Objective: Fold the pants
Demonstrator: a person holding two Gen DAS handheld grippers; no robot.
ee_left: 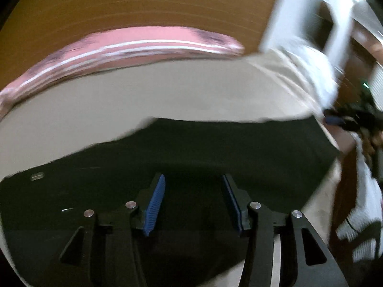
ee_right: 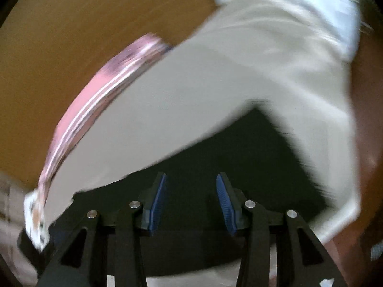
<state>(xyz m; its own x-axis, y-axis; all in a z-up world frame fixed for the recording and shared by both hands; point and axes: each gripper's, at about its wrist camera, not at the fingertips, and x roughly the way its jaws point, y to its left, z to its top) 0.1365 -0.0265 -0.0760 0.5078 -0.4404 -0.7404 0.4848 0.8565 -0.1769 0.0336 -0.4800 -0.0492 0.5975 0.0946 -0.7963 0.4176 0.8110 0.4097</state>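
Home; bedding [ee_left: 167,91], wooden floor [ee_left: 143,4]

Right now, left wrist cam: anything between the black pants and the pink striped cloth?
Yes. A broad beige cloth fills the stretch between the black pants and the pink striped cloth. The right wrist view shows the same order.

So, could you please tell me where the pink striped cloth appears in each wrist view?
Left wrist: the pink striped cloth arcs across the upper centre, beyond the beige cloth.
Right wrist: it runs diagonally up the left side.
Shared landmark: the black pants just ahead of each hand-held gripper.
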